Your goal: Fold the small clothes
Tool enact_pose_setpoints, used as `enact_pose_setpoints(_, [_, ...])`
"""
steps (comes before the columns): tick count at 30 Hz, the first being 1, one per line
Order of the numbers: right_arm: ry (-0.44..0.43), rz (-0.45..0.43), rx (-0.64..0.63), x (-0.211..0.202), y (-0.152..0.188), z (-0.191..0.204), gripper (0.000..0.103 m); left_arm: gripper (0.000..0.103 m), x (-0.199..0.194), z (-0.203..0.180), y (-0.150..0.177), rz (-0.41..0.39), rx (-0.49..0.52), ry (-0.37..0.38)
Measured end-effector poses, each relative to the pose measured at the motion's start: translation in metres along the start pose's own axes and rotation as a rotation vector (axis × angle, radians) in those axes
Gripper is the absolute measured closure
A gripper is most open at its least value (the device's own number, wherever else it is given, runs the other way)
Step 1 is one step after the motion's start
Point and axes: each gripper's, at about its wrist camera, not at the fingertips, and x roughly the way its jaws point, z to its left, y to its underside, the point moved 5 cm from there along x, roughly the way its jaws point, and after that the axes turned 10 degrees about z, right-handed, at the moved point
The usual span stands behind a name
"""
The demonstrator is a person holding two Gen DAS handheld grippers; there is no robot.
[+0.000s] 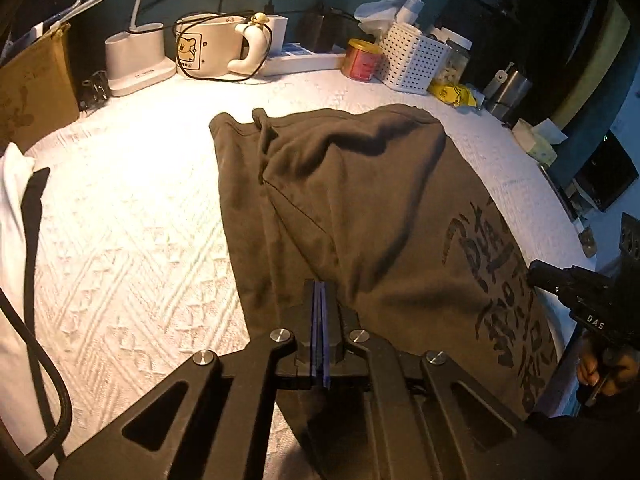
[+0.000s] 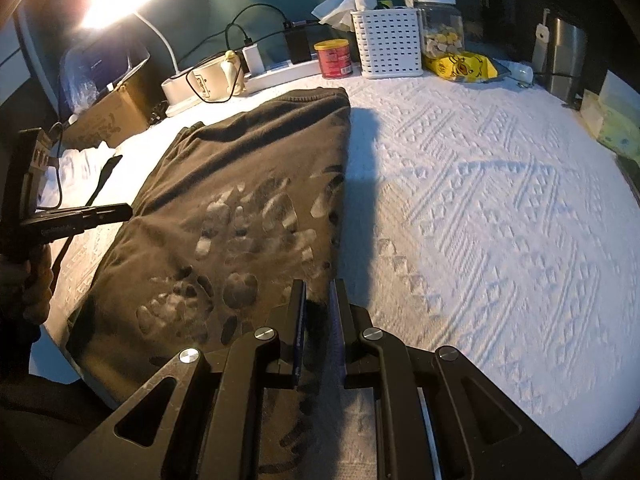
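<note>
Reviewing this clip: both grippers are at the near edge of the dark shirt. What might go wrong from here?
1. The left gripper looks pinched on only a thin bit of the dark shirt; it may slip out when lifted.
2. The right gripper straddles the shirt's side edge, possibly catching the white cover too.
3. Existing wrinkles near the far hem could get folded in.

Left gripper [image 1: 320, 292] pinched fully together, angled downward; right gripper [image 2: 318, 292] narrowly parted, also tilted down
</note>
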Motion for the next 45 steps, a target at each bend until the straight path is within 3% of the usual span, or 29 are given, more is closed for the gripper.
enact_pose_setpoints(2, [0.002,-0.003,-0.007,0.0,-0.004,0.003,0.09,0.093,0.001,0.002,-0.002,-0.001,-0.001,-0.008])
enact_pose_setpoints(5, [0.002,-0.001,-0.013,0.002,-0.008,0.005,0.089,0.061,0.001,0.004,-0.005,-0.009,-0.006,-0.013])
enact_pose_setpoints(6, [0.002,0.0,-0.014,0.003,-0.01,0.006,0.083,0.058,0.002,0.004,-0.006,-0.014,-0.006,-0.014])
enact_pose_setpoints(7, [0.003,0.002,-0.015,0.005,-0.011,0.006,0.068,0.058,0.002,0.004,-0.008,-0.014,-0.004,-0.015])
enact_pose_setpoints(9, [0.003,0.001,-0.012,0.006,-0.014,0.006,0.053,0.058,0.003,0.003,-0.009,-0.011,0.0,-0.015])
enact_pose_setpoints(18, [0.011,0.011,-0.014,0.017,-0.03,-0.001,0.053,0.057,0.005,0.012,-0.024,-0.034,-0.038,0.033])
enact_pose_setpoints(22, [0.018,0.014,-0.015,0.024,-0.04,-0.005,0.053,0.04,0.009,0.018,-0.033,-0.044,-0.059,0.026])
enact_pose_setpoints(35, [0.038,0.006,-0.023,0.042,-0.075,-0.023,0.053,0.038,0.032,0.041,-0.059,-0.027,-0.091,-0.003])
enact_pose_setpoints(42, [0.047,-0.009,-0.023,0.05,-0.096,-0.037,0.053,0.025,0.04,0.039,-0.071,-0.038,-0.068,0.008])
enact_pose_setpoints(45, [0.043,-0.018,-0.023,0.053,-0.104,-0.04,0.053,0.023,0.042,0.034,-0.075,-0.029,-0.039,0.028])
